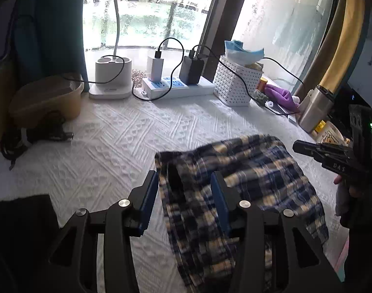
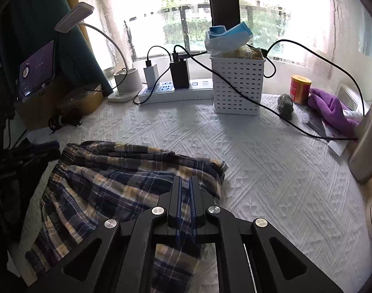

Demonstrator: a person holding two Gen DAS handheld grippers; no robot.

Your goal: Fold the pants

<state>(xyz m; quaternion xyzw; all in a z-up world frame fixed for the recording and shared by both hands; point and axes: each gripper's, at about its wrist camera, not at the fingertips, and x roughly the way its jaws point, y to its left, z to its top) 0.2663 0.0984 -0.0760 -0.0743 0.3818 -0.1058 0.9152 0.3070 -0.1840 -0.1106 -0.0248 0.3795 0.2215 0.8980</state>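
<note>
Cloth sits pinched between the closed fingers of the right gripper (image 2: 186,183): a fold of the plaid pants (image 2: 117,178), which lie rumpled on the white tablecloth (image 2: 271,171). The left gripper (image 1: 186,183) stands open, its pads apart over the pants' edge, pressing nothing. Behind, a white basket (image 2: 237,85) stands beside a power strip (image 2: 176,91).

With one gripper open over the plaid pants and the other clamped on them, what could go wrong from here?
1. The left gripper stands open with cloth loose between its pads, so only the right gripper holds the plaid pants; pulling now may drag the fold askew.
2. The pants lie bunched and wrinkled, so creases could get folded in.
3. A black cable trails over the white bedspread toward the right; a wide sweep might snag it.
</note>
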